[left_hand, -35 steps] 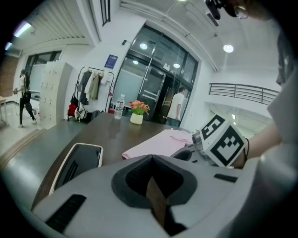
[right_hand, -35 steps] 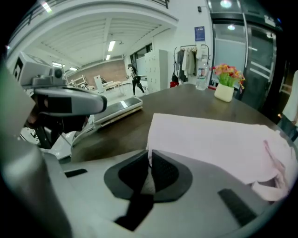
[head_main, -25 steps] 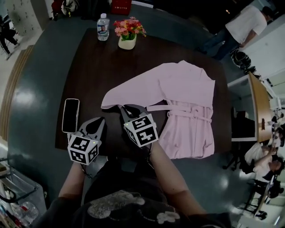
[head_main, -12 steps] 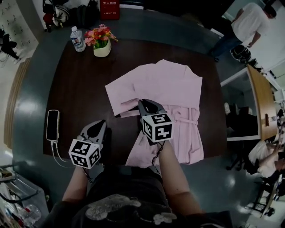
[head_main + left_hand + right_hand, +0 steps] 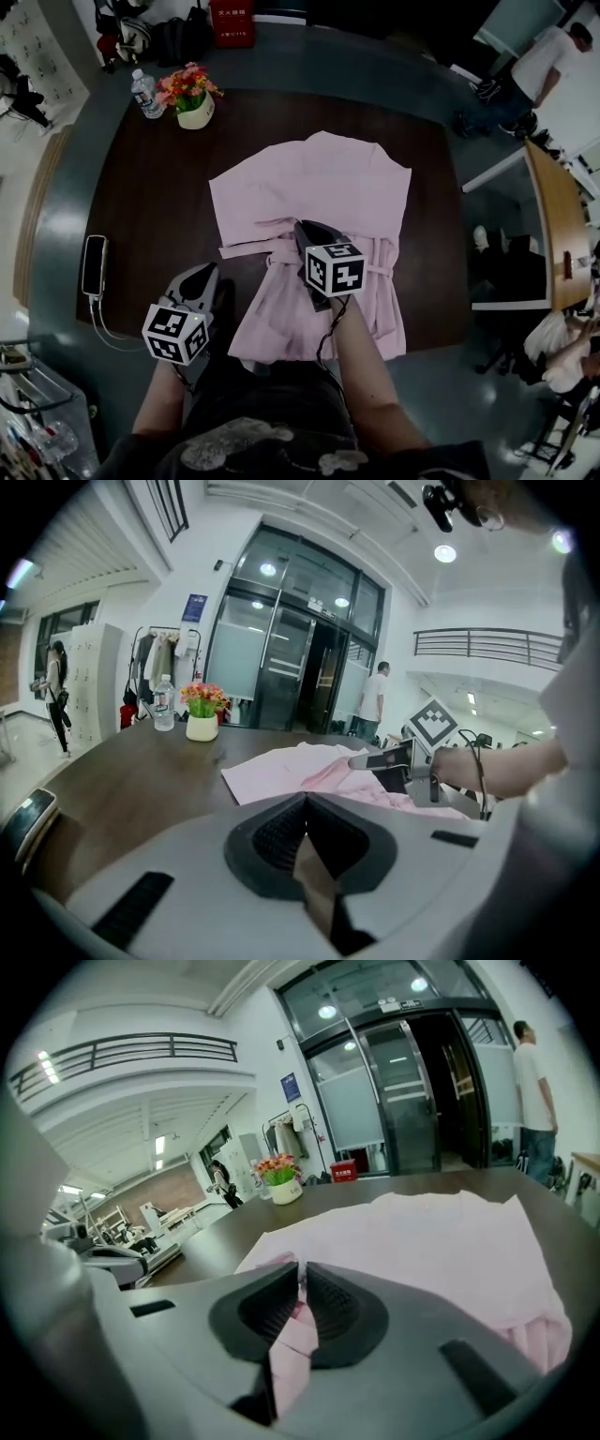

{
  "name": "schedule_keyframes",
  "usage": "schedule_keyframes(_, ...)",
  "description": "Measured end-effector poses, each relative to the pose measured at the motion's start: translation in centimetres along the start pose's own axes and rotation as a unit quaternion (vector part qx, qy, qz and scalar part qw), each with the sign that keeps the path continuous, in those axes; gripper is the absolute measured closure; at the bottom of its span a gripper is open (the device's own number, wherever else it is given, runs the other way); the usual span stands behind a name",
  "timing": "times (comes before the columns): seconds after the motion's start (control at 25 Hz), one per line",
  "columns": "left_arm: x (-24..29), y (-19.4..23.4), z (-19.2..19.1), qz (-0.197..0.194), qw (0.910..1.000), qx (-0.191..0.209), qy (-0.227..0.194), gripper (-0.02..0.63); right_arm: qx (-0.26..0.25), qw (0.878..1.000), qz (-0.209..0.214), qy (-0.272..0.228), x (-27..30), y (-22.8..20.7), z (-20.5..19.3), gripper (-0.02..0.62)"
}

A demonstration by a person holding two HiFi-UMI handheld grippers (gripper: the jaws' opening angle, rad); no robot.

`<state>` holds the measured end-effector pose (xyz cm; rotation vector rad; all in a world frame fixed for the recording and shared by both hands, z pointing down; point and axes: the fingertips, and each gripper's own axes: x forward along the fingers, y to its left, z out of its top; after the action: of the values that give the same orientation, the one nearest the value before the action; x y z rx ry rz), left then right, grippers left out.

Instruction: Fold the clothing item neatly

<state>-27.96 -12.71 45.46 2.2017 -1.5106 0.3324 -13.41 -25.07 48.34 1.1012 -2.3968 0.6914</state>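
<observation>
A pale pink robe [image 5: 328,192] with a tie belt lies spread on the dark wooden table [image 5: 155,197]. My right gripper [image 5: 302,228] is shut on a fold of the pink robe [image 5: 412,1241] over its middle, and pink cloth shows pinched between the jaws [image 5: 302,1283]. My left gripper [image 5: 199,278] hovers near the table's front edge, left of the robe, shut with nothing in it [image 5: 307,803]. In the left gripper view the robe [image 5: 281,771] lies ahead with the right gripper [image 5: 380,759] on it.
A flower pot [image 5: 190,94] and a water bottle [image 5: 145,92] stand at the table's far left corner. A phone [image 5: 94,265] with a cable lies at the left edge. A person [image 5: 548,66] stands at the far right, beyond the table.
My right gripper has carried the robe's left sleeve from the spread-out left side in over the middle of the robe. The left gripper has stayed near the front edge.
</observation>
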Motion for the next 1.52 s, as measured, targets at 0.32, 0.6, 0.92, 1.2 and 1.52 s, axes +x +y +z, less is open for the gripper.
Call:
schedule_keyframes(0.32, 1.4, -0.7, 0.9, 0.004, 0.9999, -0.009, -0.014, 0.595, 0.006, 0.999, 0.036, -0.038, -1.4, -0.6, 3.3, 0.578)
schedule_keyframes(0.6, 4.0, -0.8, 2.0, -0.053, 0.9985, 0.01, -0.011, 0.597, 0.021, 0.996, -0.03, -0.086, -4.1, -3.1, 6.1, 0.578)
schedule_keyframes(0.92, 8.0, -4.2, 3.6, -0.088, 0.9956, 0.034, -0.005, 0.597, 0.053, 0.99, -0.075, -0.106, -7.2, -9.7, 6.1, 0.578)
schedule_keyframes(1.2, 10.5, -7.3, 4.5, -0.07, 0.9968, 0.04, -0.006, 0.595, 0.059, 0.991, -0.061, -0.104, -8.0, -13.5, 5.7, 0.578)
schedule_keyframes(1.52, 13.9, -11.5, 5.1, -0.067, 0.9964, 0.051, -0.004, 0.595, 0.079, 0.986, -0.09, -0.119, -12.0, -21.5, 4.8, 0.578)
